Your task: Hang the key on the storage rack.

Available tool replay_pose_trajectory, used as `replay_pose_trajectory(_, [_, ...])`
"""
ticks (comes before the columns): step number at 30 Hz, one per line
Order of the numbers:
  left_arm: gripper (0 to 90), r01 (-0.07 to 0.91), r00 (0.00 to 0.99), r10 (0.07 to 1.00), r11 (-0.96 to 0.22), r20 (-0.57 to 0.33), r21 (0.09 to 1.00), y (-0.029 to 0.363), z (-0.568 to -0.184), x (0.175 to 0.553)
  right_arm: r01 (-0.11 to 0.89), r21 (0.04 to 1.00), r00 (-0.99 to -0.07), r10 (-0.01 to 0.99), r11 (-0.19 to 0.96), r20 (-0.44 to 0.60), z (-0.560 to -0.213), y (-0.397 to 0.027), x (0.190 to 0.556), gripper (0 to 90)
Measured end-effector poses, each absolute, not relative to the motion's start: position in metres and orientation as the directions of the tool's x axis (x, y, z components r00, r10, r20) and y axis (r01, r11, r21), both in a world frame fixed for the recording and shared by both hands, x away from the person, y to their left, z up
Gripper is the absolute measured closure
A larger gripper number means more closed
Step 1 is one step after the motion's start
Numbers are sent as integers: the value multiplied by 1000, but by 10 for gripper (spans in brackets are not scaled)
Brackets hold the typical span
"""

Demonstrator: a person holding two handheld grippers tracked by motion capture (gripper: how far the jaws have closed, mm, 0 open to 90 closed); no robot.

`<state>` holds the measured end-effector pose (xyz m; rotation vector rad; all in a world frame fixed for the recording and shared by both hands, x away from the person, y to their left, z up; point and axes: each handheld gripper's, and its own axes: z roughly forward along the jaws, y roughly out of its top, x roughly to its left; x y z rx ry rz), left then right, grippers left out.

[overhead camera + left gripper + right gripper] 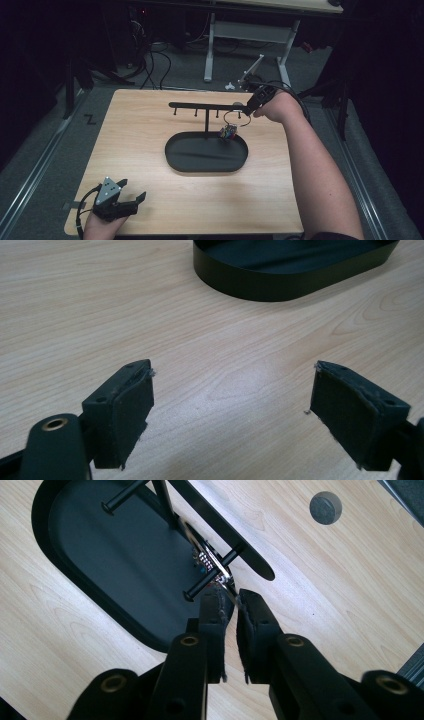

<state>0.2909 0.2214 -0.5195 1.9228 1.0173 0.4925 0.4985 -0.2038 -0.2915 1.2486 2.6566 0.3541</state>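
A black oval tray (172, 159) sits mid-table, and a post on it carries a bar (200, 106) with several pegs. A thin metal ring (231, 119) with a small colourful charm (228, 132) hangs from the rightmost peg (207, 580). My right gripper (246, 111) is at that end of the bar. In the right gripper view its jaws (234, 595) stand a narrow gap apart, with the ring's wire (215, 567) running between the tips. My left gripper (134, 191) rests near the table's front left corner, open (232, 405), with bare wood between its pads.
The tray's wall (280, 287) lies ahead of the left gripper. A round grey cap (325, 507) is set in the tabletop beyond the bar's end. Behind the table stand white desk legs (209, 50), with cables on the floor (150, 65).
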Motion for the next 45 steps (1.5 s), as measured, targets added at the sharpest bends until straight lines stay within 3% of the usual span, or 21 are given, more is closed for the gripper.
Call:
replay_pose_trajectory(5, [179, 459, 584, 811, -281, -48, 843, 221, -520, 289, 716, 319, -633, 770, 621, -80, -289, -203, 491, 737])
replay_pose_trajectory(13, [179, 457, 583, 811, -287, -41, 842, 221, -521, 288, 726, 337, -607, 789, 599, -97, -302, -207, 481, 540])
replay_pose_trajectory(17, [179, 460, 585, 810, -291, -40, 839, 219, -522, 289, 707, 378, -605, 788, 598, -117, -311, -211, 474, 523])
replay_pose_trajectory(22, [179, 459, 594, 804, -303, -35, 836, 216, -523, 289, 688, 422, -596, 791, 591, -137, -329, -214, 460, 487])
replay_pose_trajectory(30, [179, 458, 599, 800, -314, -28, 832, 213, -524, 289, 640, 473, -637, 762, 606, -114, -370, -217, 437, 315])
replay_pose_trajectory(40, [179, 423, 613, 790, -319, -9, 848, 209, -522, 289, 640, 616, -586, 810, 460, 3, -421, -230, 403, 282])
replay_pose_trajectory(43, [179, 425, 618, 786, -327, -7, 844, 208, -523, 290, 636, 654, -567, 823, 410, 36, -439, -237, 388, 248])
replay_pose_trajectory(45, [179, 425, 620, 784, -328, -7, 843, 207, -523, 291, 616, 692, -552, 833, 375, 40, -452, -242, 377, 175])
